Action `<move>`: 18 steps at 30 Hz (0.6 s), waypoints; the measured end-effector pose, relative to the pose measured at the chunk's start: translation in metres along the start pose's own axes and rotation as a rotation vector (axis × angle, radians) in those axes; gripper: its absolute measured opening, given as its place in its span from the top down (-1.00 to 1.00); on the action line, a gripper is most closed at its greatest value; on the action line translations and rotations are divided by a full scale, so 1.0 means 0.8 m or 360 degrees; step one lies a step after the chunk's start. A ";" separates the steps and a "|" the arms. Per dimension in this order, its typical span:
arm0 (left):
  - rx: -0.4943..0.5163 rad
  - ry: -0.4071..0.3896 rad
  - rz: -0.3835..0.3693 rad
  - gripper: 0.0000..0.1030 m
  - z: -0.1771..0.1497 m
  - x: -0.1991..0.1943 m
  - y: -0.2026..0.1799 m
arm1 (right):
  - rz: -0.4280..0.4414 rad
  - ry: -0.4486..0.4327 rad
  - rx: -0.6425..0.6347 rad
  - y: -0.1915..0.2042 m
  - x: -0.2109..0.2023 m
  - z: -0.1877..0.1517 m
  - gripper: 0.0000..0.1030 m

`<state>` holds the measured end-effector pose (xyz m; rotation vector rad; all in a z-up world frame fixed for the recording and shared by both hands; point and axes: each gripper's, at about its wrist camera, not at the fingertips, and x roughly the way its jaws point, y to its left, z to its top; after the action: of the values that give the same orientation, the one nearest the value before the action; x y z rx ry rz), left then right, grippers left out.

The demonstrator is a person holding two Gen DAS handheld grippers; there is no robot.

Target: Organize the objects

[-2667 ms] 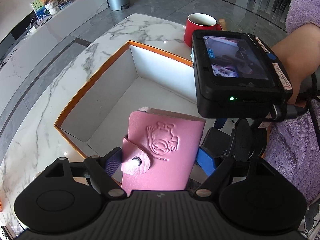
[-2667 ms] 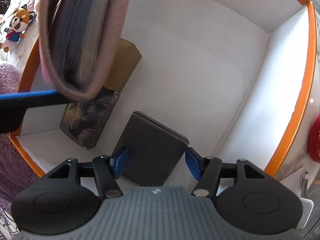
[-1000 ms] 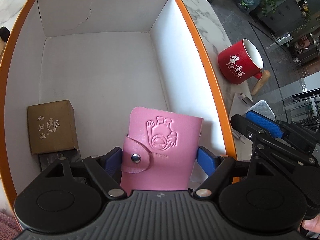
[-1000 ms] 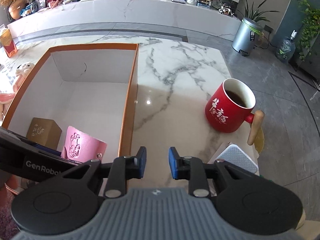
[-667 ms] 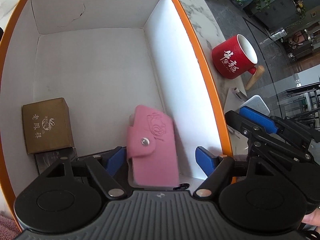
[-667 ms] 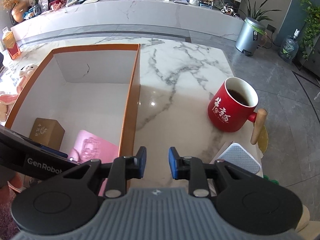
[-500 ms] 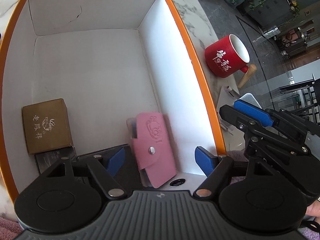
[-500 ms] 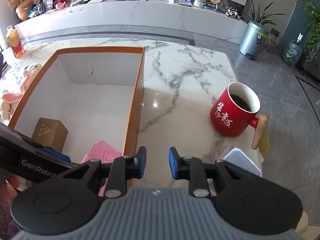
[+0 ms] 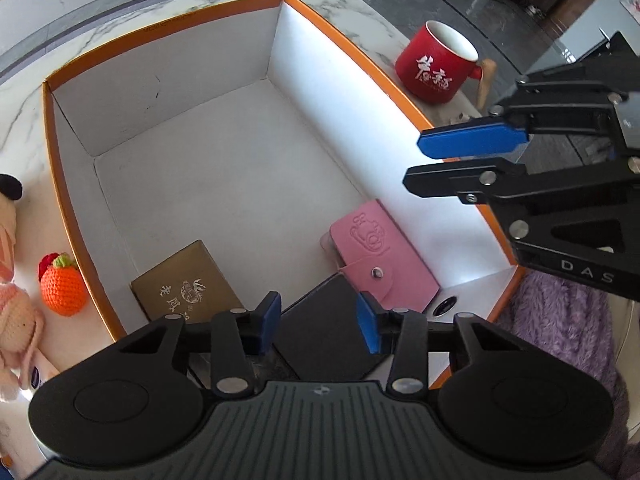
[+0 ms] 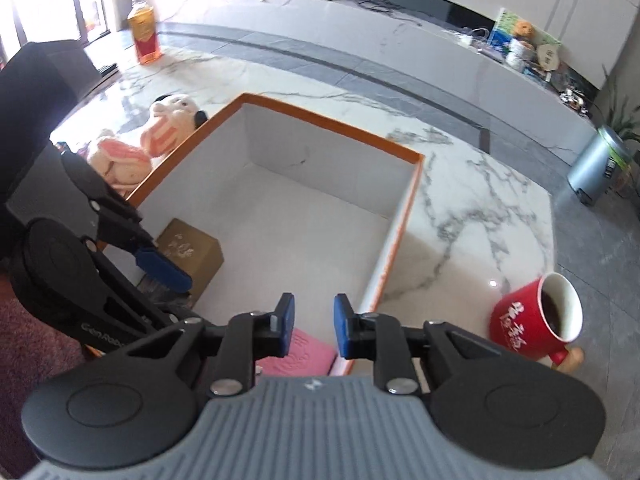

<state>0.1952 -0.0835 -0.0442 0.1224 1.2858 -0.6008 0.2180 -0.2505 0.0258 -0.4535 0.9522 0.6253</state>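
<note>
The pink leather snap-closure card wallet (image 9: pixel 380 256) lies flat inside the orange-rimmed white cardboard box (image 9: pixel 168 22), at the box's 5 o'clock corner, against the right wall and partly on a flat black box (image 9: pixel 324 332). A brown printed carton (image 9: pixel 188 280) sits at 7 o'clock.

The left claw (image 9: pixel 318 322) hovers above the black box, fingers apart, holding nothing. The right claw (image 10: pixel 310 326) hangs over the box rim, fingers narrowly apart, empty.

Handling judgement: the wallet is probably light, soft-skinned yet stiffened by its contents, and slightly slick. Grip across the two long edges, clear of the snap tab.
</note>
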 end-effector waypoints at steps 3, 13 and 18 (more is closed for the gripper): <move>0.0048 0.0033 -0.0022 0.17 -0.002 0.007 0.004 | 0.0067 0.0144 -0.0122 0.013 0.026 0.015 0.65; 0.0139 0.0072 -0.0082 0.28 -0.007 0.023 0.010 | 0.0206 0.0602 -0.0309 0.033 0.104 0.013 0.83; 0.0137 0.0083 -0.0108 0.34 -0.009 0.028 0.015 | 0.0237 0.0720 -0.0323 0.034 0.124 0.007 0.91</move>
<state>0.1986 -0.0785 -0.0700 0.1671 1.3186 -0.7152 0.2458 -0.1980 -0.0587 -0.7287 1.3670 0.7754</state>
